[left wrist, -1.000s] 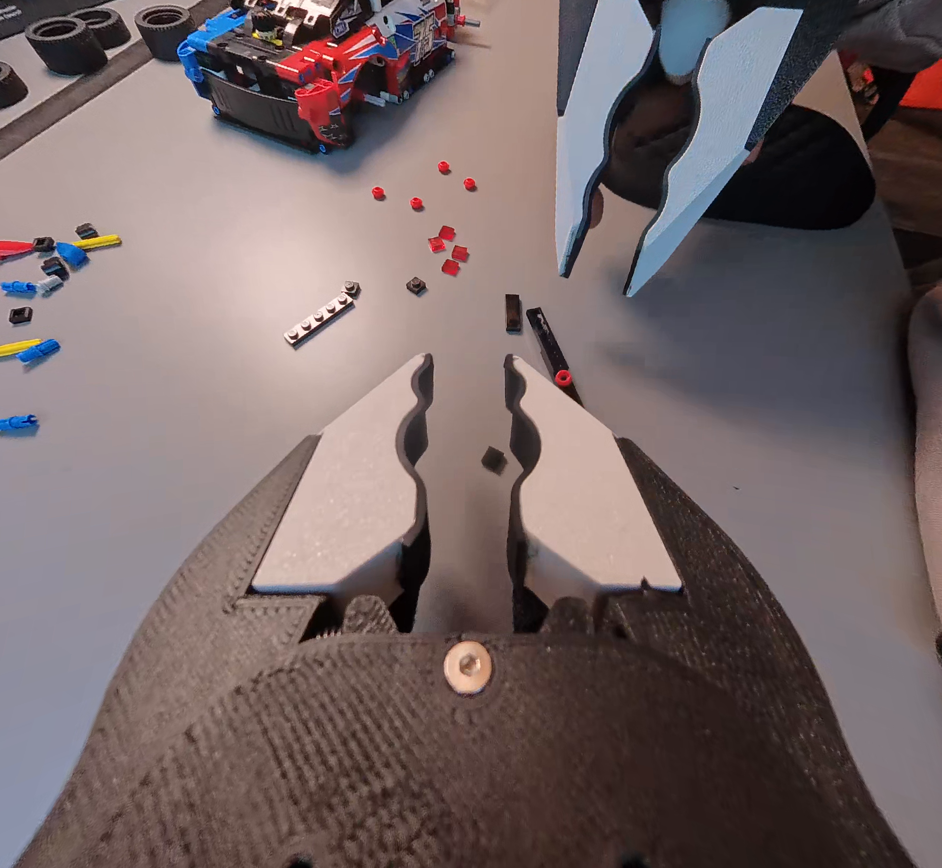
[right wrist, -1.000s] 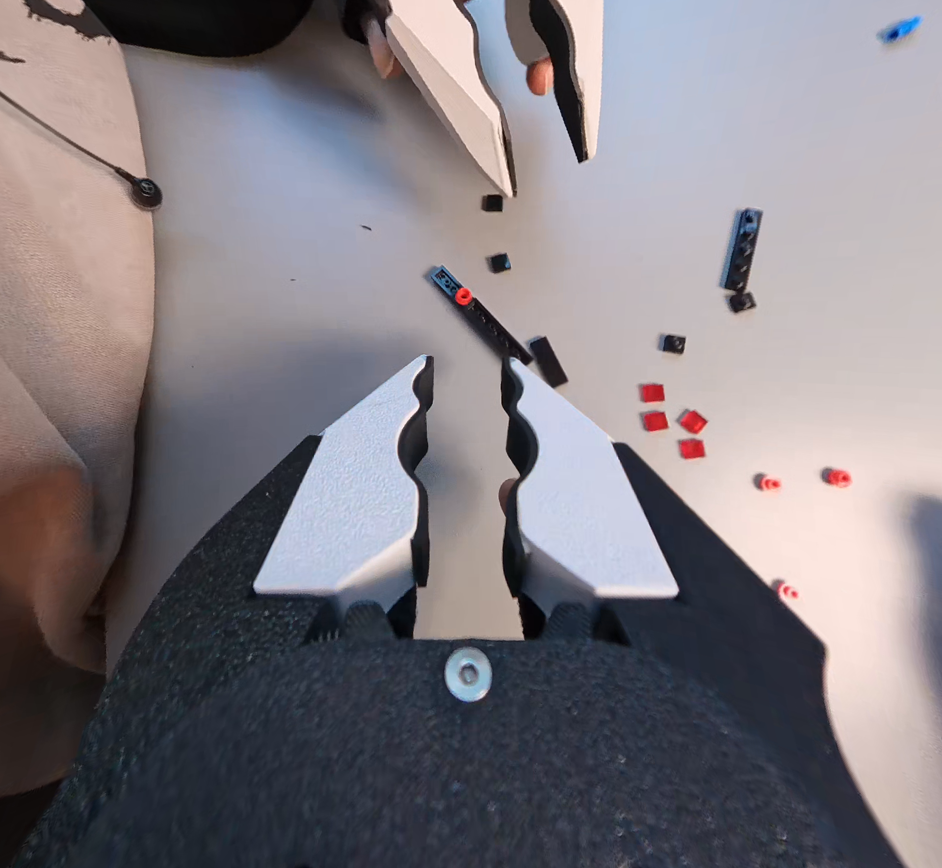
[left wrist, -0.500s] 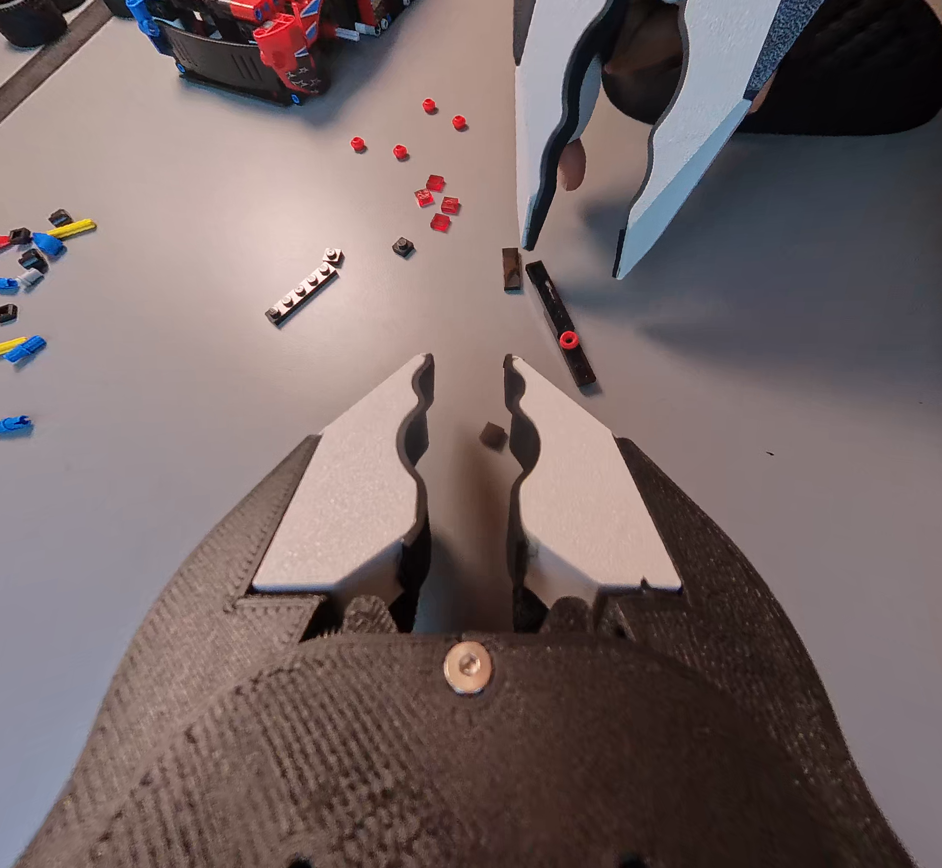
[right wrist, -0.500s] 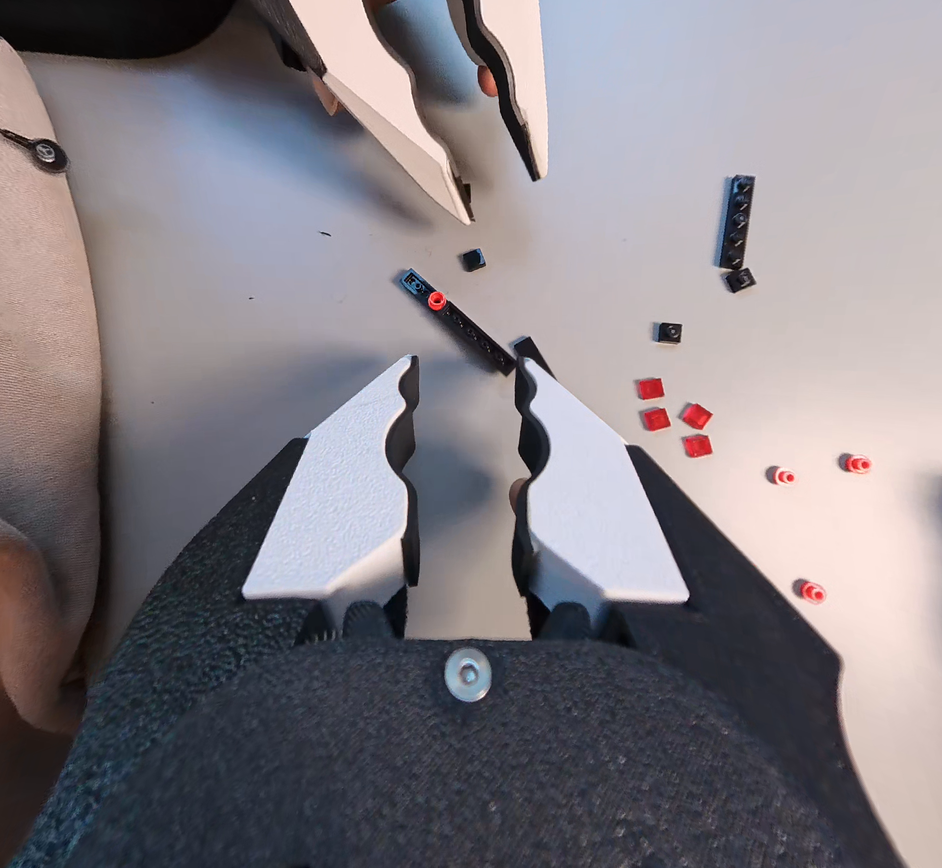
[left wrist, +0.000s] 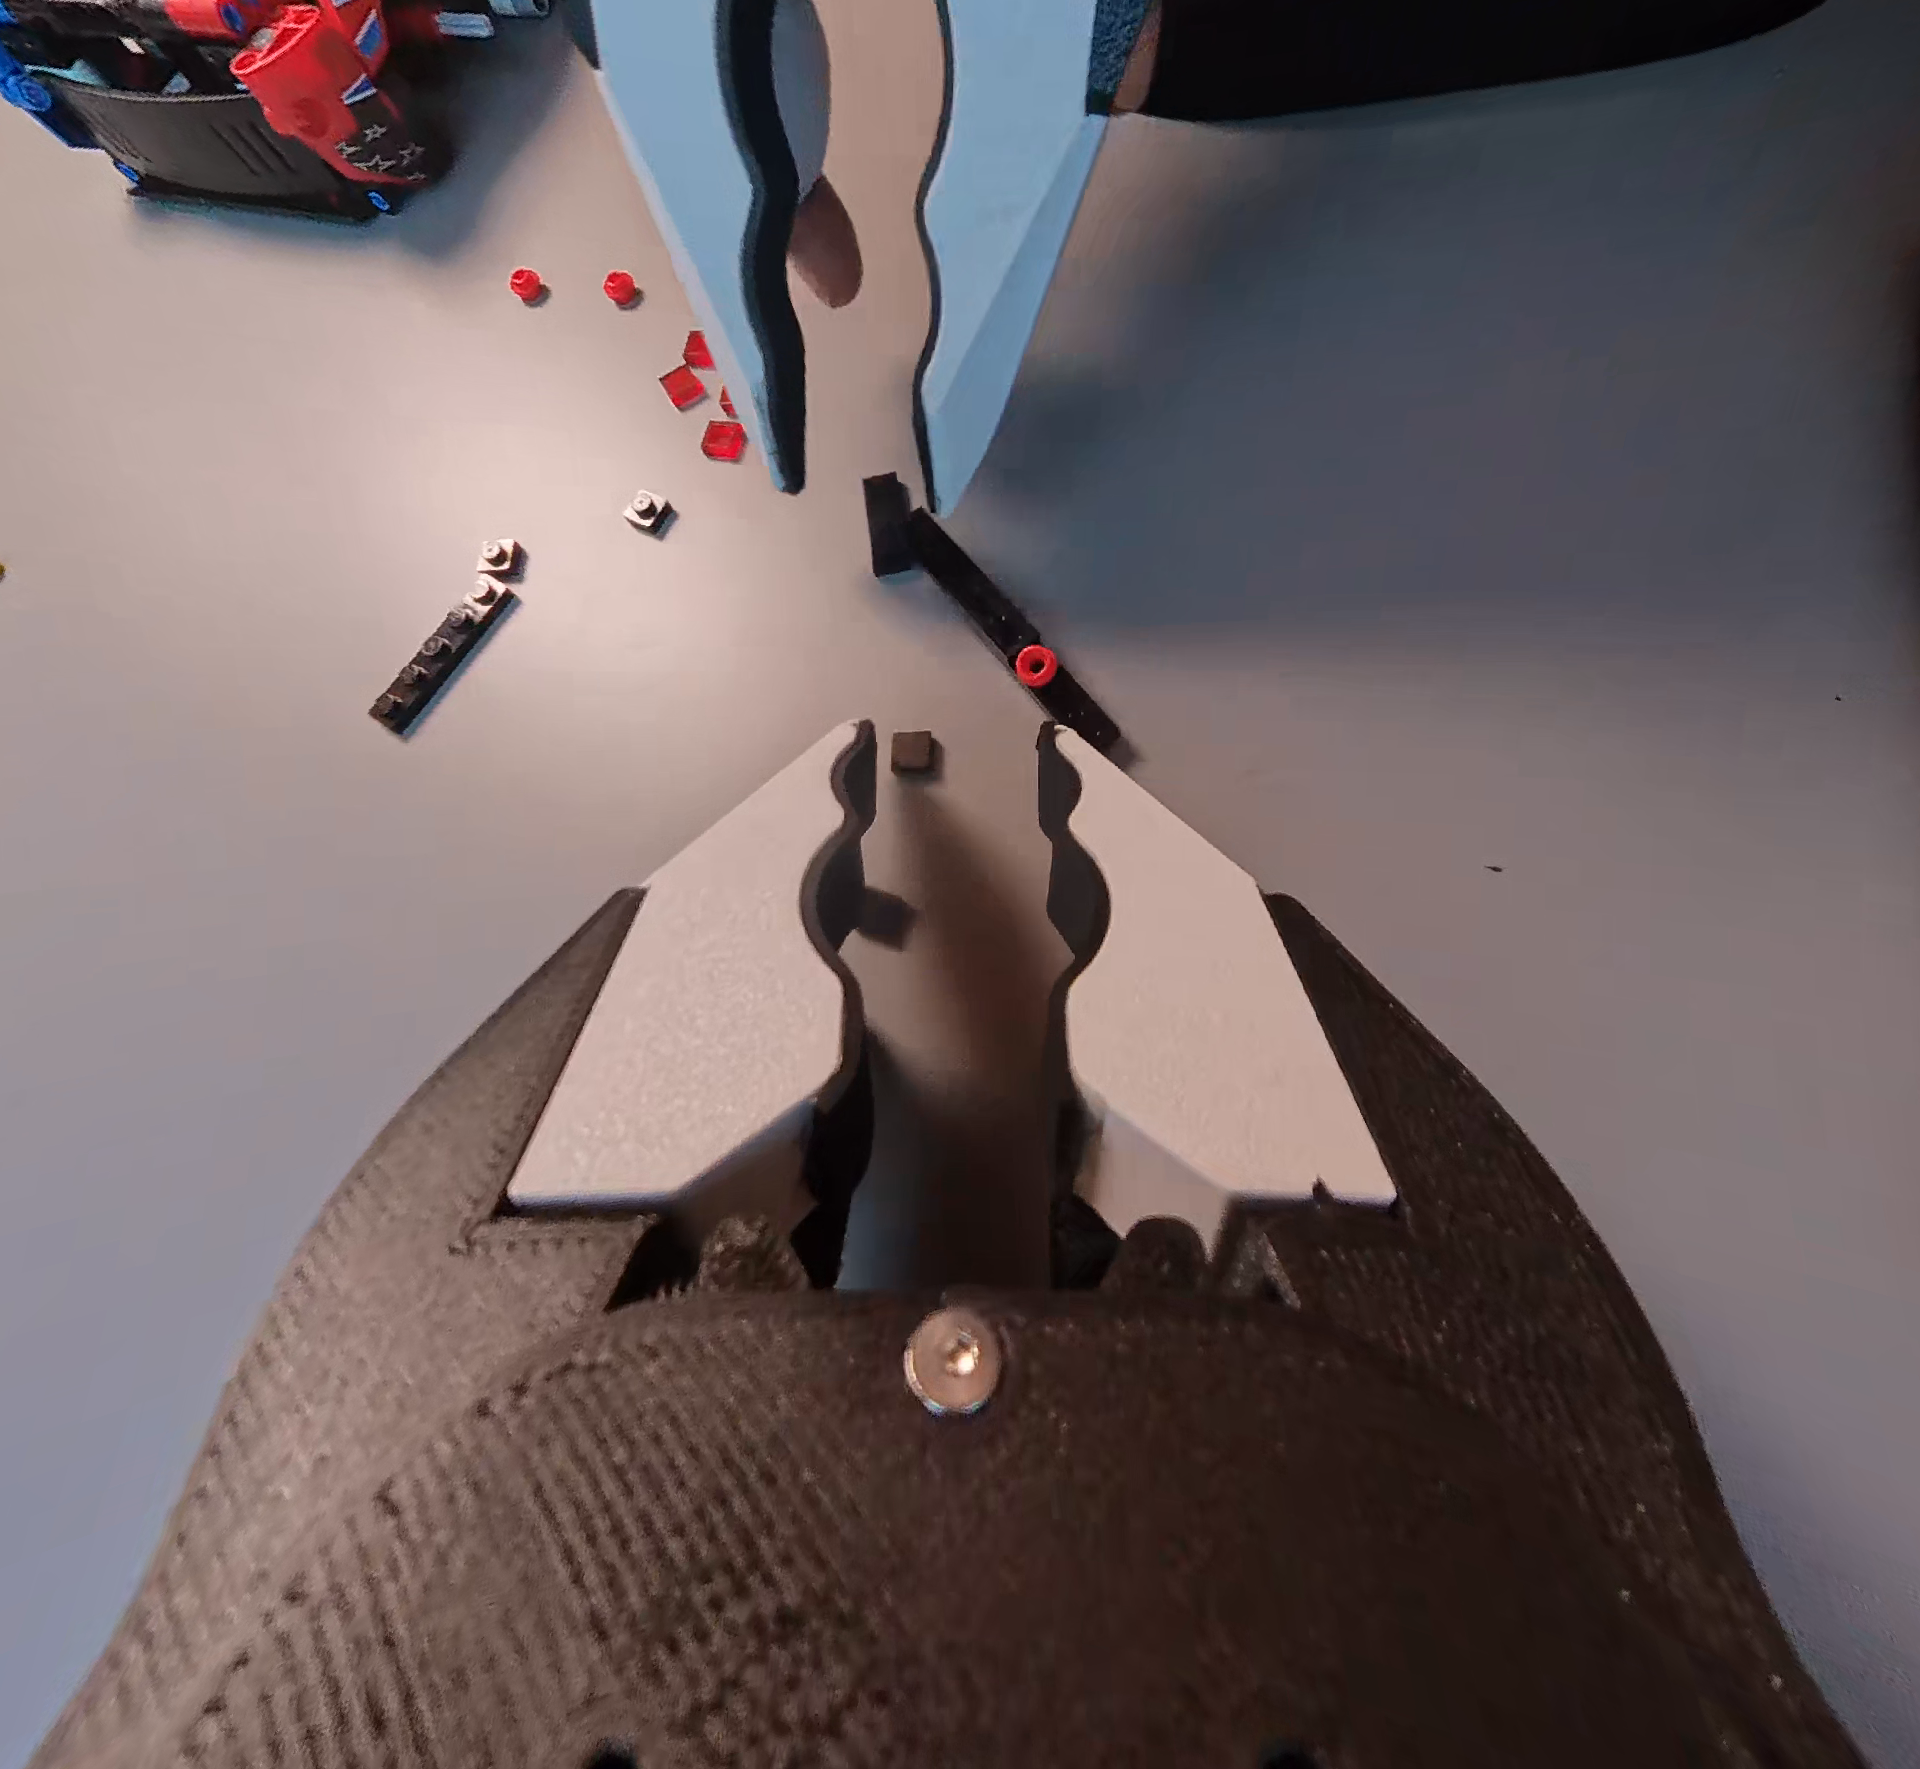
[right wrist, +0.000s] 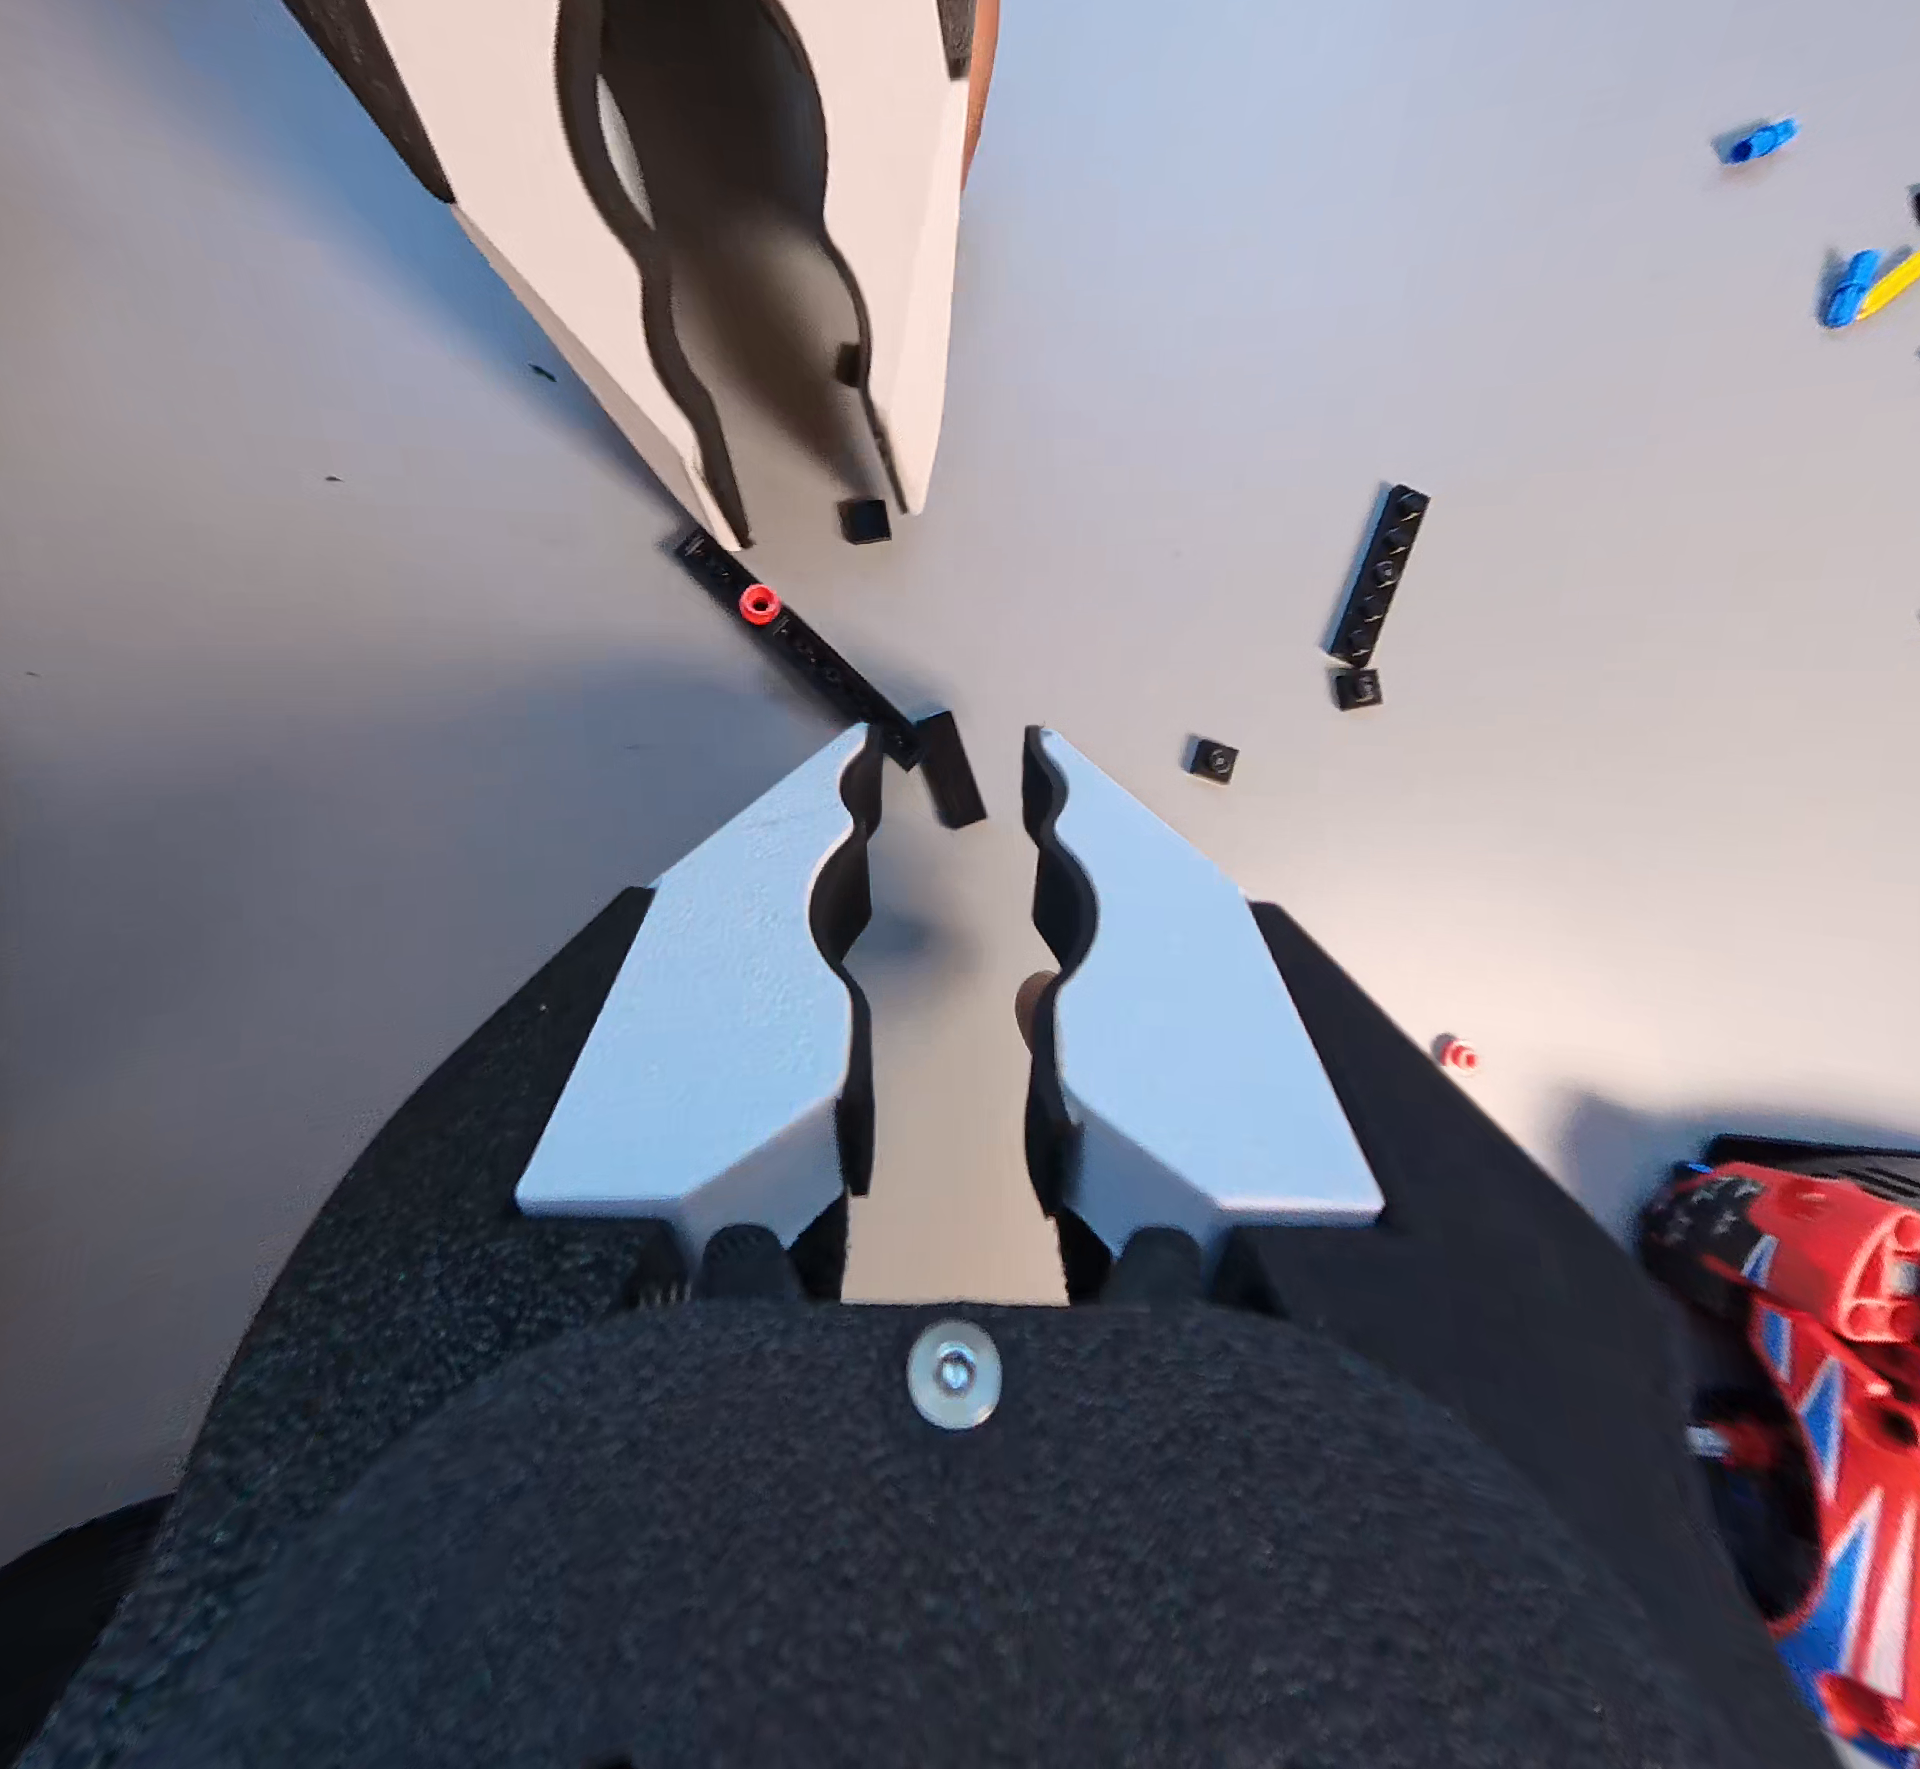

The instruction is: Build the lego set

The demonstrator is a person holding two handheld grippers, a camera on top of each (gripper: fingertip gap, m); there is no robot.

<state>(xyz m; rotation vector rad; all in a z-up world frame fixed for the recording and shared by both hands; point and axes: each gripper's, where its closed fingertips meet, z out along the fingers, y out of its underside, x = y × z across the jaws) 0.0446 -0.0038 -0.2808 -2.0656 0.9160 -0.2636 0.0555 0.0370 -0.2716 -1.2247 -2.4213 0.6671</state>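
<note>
Left wrist view: left gripper (left wrist: 951,732) low over the grey table (left wrist: 1455,680), jaws parted with a clear gap, nothing clamped. Small black square piece (left wrist: 912,749) on the table at the tips, close by the left finger (left wrist: 727,971); a second small black piece (left wrist: 885,919) further back, against that finger's inner edge. Long black plate (left wrist: 997,618) with a red stud (left wrist: 1036,664) lying diagonally ahead, a short black tile (left wrist: 891,530) touching its far end. Right gripper (left wrist: 862,483) pointed down opposite, tips astride that tile, jaws apart, empty. Red tiles (left wrist: 707,400) and the lego car (left wrist: 260,46) off to the left

Right wrist view: right gripper (right wrist: 948,743) also parted, gripping nothing, the short black tile (right wrist: 951,769) just off the tips. Long black plate (right wrist: 805,649) running away toward the left gripper (right wrist: 821,530). Grey studded plate (right wrist: 1377,576) to the right, lego car (right wrist: 1829,1356) at the lower right edge
</note>
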